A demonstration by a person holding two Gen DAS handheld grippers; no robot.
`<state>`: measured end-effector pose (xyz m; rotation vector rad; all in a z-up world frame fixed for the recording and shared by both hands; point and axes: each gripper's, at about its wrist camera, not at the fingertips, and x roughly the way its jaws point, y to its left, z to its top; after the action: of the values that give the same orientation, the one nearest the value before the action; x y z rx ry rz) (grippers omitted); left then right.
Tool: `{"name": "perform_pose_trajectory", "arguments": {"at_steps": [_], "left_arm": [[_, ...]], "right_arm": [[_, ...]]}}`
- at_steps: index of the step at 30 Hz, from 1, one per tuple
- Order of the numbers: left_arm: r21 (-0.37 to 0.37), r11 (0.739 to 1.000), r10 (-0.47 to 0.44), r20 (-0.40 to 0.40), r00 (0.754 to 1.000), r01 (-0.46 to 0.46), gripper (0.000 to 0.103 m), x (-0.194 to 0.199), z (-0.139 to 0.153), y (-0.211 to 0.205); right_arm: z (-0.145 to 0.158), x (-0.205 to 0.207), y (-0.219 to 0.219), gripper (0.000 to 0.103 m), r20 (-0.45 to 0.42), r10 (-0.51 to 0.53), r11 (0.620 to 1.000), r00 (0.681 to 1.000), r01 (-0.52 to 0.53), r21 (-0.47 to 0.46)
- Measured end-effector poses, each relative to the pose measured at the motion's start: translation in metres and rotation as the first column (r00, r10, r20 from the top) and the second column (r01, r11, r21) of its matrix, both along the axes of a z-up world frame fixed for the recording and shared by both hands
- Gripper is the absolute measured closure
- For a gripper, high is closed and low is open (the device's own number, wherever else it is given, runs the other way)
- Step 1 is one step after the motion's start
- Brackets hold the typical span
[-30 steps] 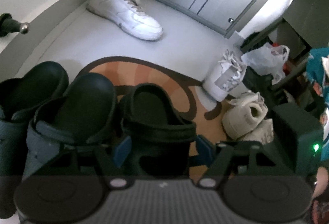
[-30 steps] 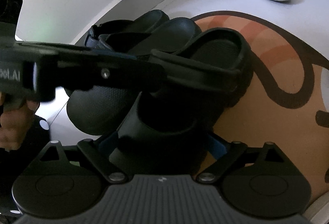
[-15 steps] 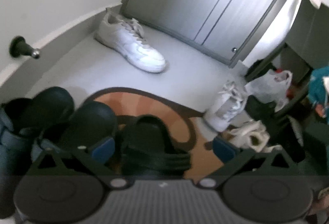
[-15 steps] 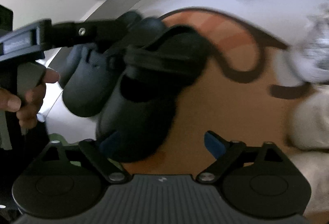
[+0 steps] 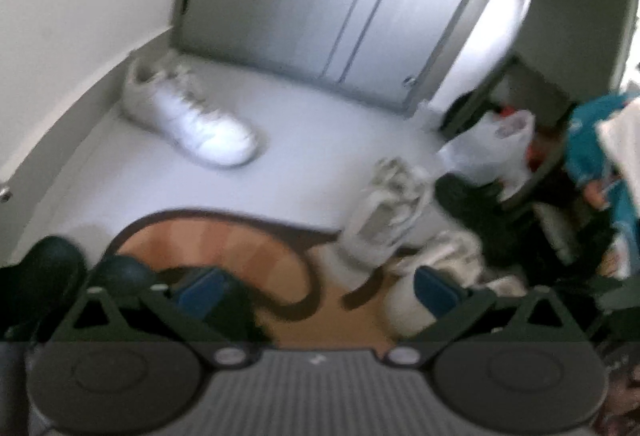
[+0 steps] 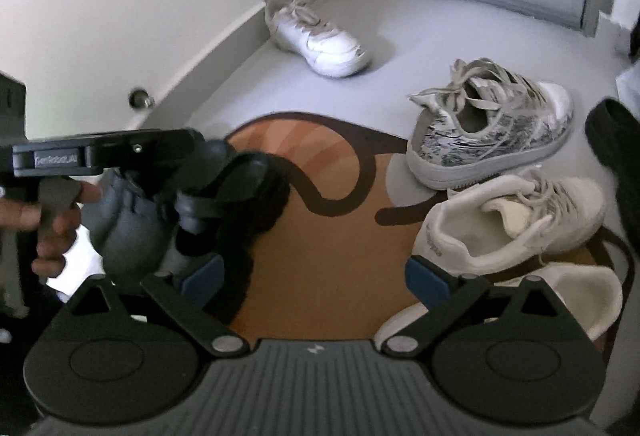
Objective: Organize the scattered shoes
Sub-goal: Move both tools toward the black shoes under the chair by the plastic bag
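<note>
Now both claws gape empty, left claw (image 5: 316,286) and right claw (image 6: 314,276), above the black clogs (image 6: 240,196) on the mat (image 6: 332,236).

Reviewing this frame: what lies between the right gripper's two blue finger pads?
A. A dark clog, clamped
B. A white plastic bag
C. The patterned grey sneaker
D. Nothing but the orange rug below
D: in the right wrist view the right gripper stands wide open with only the orange rug showing between its pads, the dark clogs off to its left side and the patterned sneaker well beyond.
</note>
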<state>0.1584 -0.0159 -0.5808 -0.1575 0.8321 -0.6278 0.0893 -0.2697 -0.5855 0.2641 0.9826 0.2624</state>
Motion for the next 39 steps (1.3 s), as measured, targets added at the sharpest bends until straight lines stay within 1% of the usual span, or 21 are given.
{"name": "perform_pose_trajectory", "arguments": {"at_steps": [1,4,7,10,12,14,17,21,23,25,28,30,31,34,37,39], "left_arm": [[-0.019,1.0,-0.009,0.01,1.0,0.009,0.0,0.001,0.004,-0.003],[-0.007,0.996,-0.086,0.035,0.996,0.086,0.006,0.004,0.011,-0.034],[0.007,0.988,-0.151,0.031,0.988,0.151,0.008,0.006,0.017,-0.063],[0.059,0.973,-0.225,0.037,0.974,0.222,0.008,0.007,0.024,-0.098],[0.083,0.964,-0.257,0.016,0.966,0.254,0.008,0.012,0.027,-0.121],[0.075,0.959,-0.275,0.004,0.962,0.274,0.008,0.017,0.028,-0.135],[0.075,0.946,-0.316,0.019,0.949,0.314,0.008,0.026,0.027,-0.162],[0.064,0.932,-0.359,0.035,0.933,0.357,0.011,0.039,0.019,-0.2],[0.061,0.931,-0.363,0.043,0.931,0.36,0.015,0.05,0.012,-0.227],[0.061,0.931,-0.363,0.046,0.931,0.36,0.017,0.058,0.008,-0.246],[0.059,0.928,-0.371,0.019,0.929,0.369,0.017,0.08,-0.007,-0.297],[0.048,0.914,-0.404,0.008,0.915,0.404,0.02,0.091,-0.015,-0.329],[0.047,0.908,-0.418,0.005,0.909,0.417,0.022,0.095,-0.018,-0.342],[0.093,0.883,-0.463,0.014,0.886,0.46,0.027,0.101,-0.028,-0.384],[0.147,0.84,-0.531,0.03,0.847,0.522,0.03,0.102,-0.039,-0.43],[0.182,0.813,-0.566,0.024,0.824,0.553,0.031,0.102,-0.047,-0.452]], "right_arm": [[0.008,-0.006,-0.009,0.003,0.029,-0.017,1.0,0.999,0.017,0.013],[0.022,-0.021,-0.024,0.003,0.08,-0.069,0.997,0.994,0.07,-0.012],[0.026,-0.033,-0.041,0.003,0.096,-0.129,0.991,0.987,0.132,-0.028],[0.027,-0.043,-0.06,0.004,0.097,-0.189,0.98,0.977,0.195,-0.052],[0.031,-0.054,-0.074,0.004,0.115,-0.241,0.962,0.964,0.253,-0.105],[0.033,-0.068,-0.095,0.004,0.137,-0.329,0.927,0.934,0.347,-0.142],[0.026,-0.076,-0.116,0.004,0.138,-0.423,0.881,0.896,0.442,-0.172],[0.013,-0.067,-0.125,0.004,0.147,-0.443,0.85,0.884,0.467,-0.243],[0.007,-0.058,-0.127,0.004,0.156,-0.438,0.843,0.885,0.465,-0.271],[-0.001,-0.046,-0.128,0.004,0.17,-0.425,0.839,0.889,0.457,-0.296],[-0.015,-0.032,-0.133,0.004,0.191,-0.434,0.822,0.88,0.474,-0.315],[-0.021,-0.027,-0.135,0.004,0.195,-0.425,0.823,0.884,0.467,-0.324],[-0.025,-0.024,-0.136,0.004,0.198,-0.419,0.821,0.886,0.463,-0.335],[-0.032,-0.02,-0.14,0.004,0.195,-0.408,0.818,0.892,0.452,-0.356],[-0.036,-0.019,-0.148,0.004,0.186,-0.415,0.826,0.891,0.454,-0.335],[-0.038,-0.02,-0.154,0.004,0.178,-0.426,0.833,0.887,0.461,-0.305]]}}
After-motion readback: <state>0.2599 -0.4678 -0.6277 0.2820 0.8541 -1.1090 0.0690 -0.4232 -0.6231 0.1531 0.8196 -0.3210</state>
